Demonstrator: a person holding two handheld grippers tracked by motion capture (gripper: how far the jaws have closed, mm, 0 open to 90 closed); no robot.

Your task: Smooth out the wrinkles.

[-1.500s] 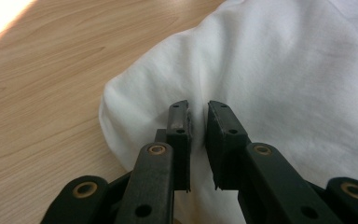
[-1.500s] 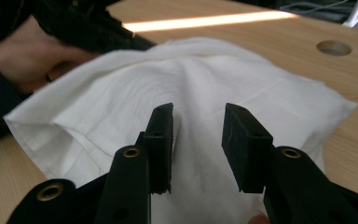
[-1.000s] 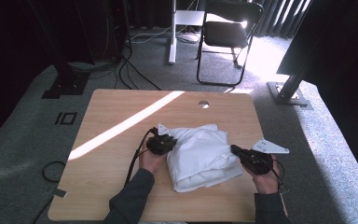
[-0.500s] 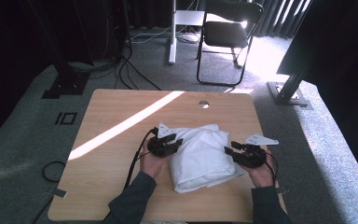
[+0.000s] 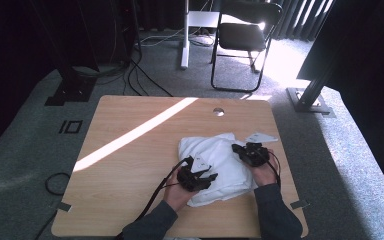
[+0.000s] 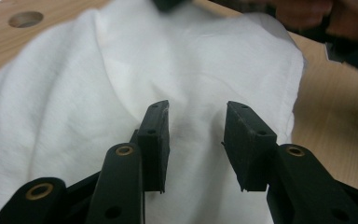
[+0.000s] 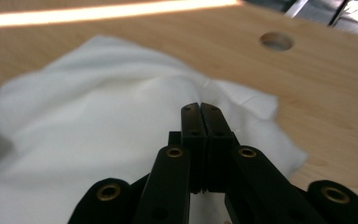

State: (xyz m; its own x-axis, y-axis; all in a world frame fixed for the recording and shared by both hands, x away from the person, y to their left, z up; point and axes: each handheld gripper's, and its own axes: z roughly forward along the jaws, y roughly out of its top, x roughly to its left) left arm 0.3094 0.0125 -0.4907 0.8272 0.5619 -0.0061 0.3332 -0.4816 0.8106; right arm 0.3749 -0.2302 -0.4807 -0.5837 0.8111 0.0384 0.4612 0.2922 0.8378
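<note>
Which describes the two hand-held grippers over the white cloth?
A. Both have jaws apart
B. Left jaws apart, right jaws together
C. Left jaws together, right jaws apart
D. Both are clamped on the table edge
B: the left hand-held gripper has a clear gap between its jaws above the cloth, while the right hand-held gripper has its jaws pressed together.

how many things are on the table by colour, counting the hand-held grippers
white: 1, the folded white cloth
black: 2, the left hand-held gripper and the right hand-held gripper
total: 3
</note>
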